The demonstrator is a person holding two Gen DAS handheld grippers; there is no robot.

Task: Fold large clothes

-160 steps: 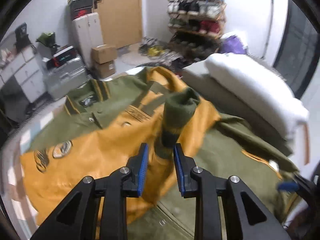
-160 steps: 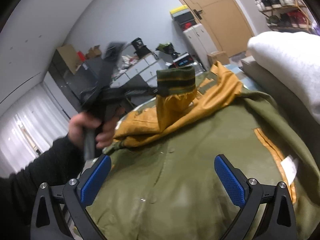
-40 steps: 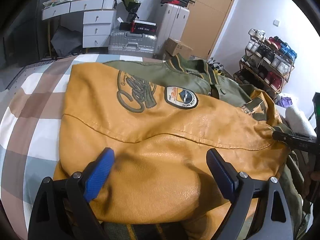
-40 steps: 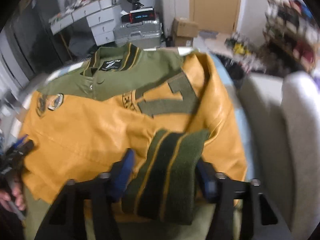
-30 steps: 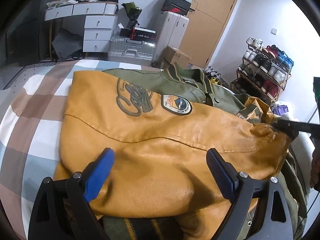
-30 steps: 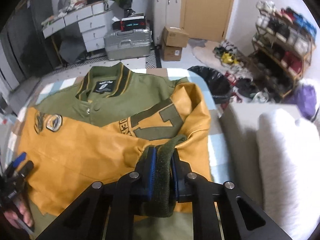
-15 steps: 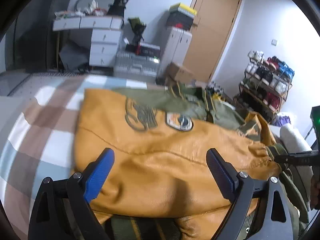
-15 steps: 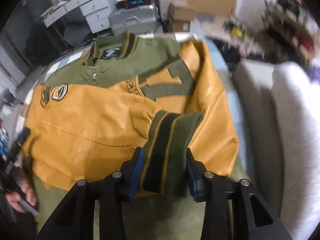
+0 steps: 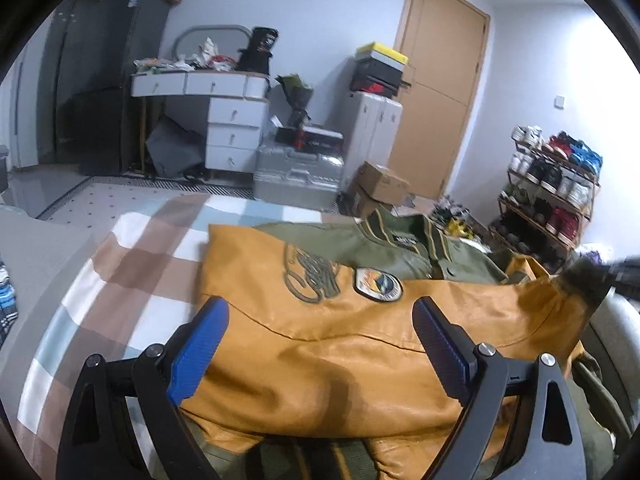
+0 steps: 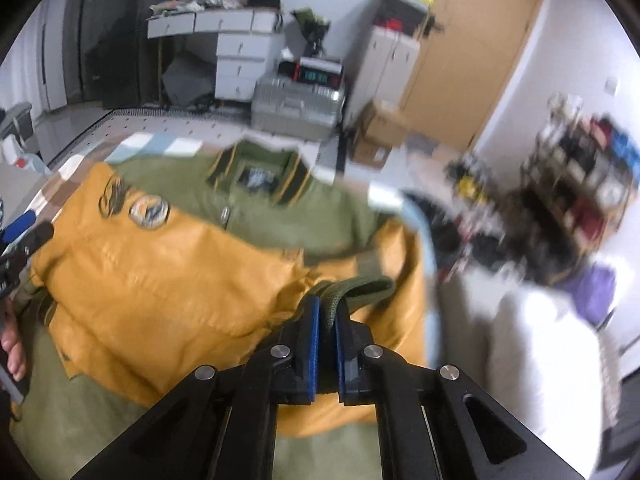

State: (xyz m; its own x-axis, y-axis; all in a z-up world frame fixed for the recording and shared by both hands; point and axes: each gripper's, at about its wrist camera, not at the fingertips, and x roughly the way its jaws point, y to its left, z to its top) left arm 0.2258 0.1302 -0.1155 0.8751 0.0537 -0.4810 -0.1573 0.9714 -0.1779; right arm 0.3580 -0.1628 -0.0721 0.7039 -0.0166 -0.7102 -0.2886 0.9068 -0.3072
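Jacket [image 9: 340, 364], green with yellow sleeves, lies spread on the checked bed [image 9: 120, 280]. The right tongs [image 10: 325, 344] have just been closing and now pinch the dark green cuff [image 10: 352, 288] tight above the jacket. The left tongs [image 9: 320, 344] stand wide open over the jacket's yellow sleeve, holding nothing.

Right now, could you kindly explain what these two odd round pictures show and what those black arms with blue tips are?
No robot here: a person carries a hand-held claw in each hand, each with a fisheye camera looking along its fingers. The left-hand view shows the left claw open above an olive and mustard jacket spread on a checked bedcover. The right-hand view shows the right claw, whose jaws have just been closing, pinching the jacket's dark green knit cuff. The sleeves lie folded across the front.
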